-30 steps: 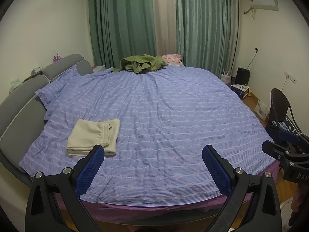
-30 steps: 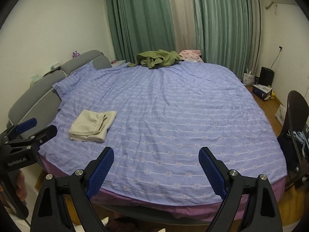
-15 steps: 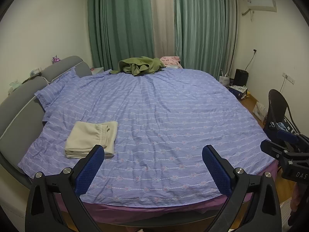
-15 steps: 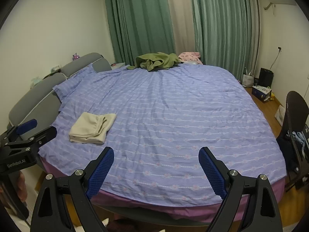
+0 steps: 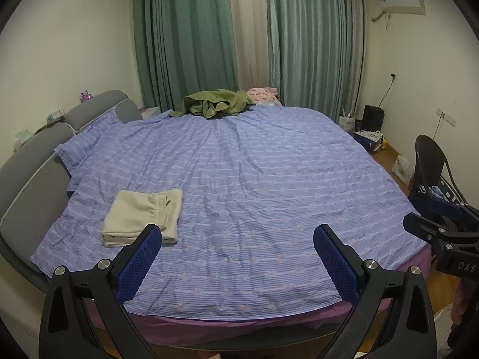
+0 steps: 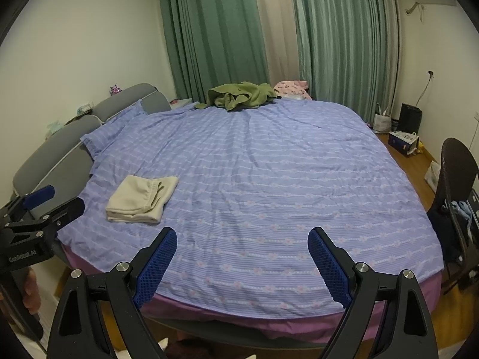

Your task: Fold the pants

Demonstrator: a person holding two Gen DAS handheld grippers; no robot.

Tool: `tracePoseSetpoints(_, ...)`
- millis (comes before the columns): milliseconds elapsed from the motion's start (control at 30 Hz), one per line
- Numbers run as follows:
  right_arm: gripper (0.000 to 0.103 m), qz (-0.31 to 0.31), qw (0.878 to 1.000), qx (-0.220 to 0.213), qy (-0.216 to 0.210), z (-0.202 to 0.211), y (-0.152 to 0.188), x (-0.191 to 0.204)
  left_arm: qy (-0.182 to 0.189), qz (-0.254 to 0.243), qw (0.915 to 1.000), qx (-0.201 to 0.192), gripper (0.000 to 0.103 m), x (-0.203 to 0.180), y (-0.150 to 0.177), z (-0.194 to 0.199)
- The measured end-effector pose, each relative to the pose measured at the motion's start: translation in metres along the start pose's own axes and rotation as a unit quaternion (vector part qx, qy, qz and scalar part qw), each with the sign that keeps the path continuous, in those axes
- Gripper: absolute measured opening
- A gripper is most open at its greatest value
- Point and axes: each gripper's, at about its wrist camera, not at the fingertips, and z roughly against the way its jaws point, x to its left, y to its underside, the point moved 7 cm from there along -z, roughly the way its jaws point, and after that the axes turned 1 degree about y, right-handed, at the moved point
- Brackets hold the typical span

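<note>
Cream pants [image 5: 143, 214] lie folded in a neat stack on the left side of the bed's purple striped cover [image 5: 254, 185]; they also show in the right wrist view [image 6: 142, 199]. My left gripper [image 5: 238, 257] is open and empty, held back from the bed's near edge, to the right of the stack. My right gripper [image 6: 242, 261] is open and empty, also off the near edge. Each gripper shows at the edge of the other's view: the right one [image 5: 443, 233] and the left one [image 6: 33, 218].
A green garment [image 5: 217, 103] and a pink one [image 5: 263, 94] lie at the bed's far edge by the green curtains. The grey headboard [image 5: 27, 167] runs along the left. A dark chair [image 6: 458, 197], bags and a box stand on the wooden floor at the right.
Both views have tilted and pulled back slightly; the bed sits a little lower in frame. The folded pants have not moved and both grippers stay open.
</note>
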Motion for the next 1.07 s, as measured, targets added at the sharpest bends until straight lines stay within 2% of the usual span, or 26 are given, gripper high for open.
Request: tracePoseSetpoints(1067, 0.090, -0.001, 1.000, -0.002, 0.003, 0.0000, 0.0002, 0.0029, -0.011, 0.001, 0.9999, 0.003, 0.103, -0.0054, 0.0007, 0.0013)
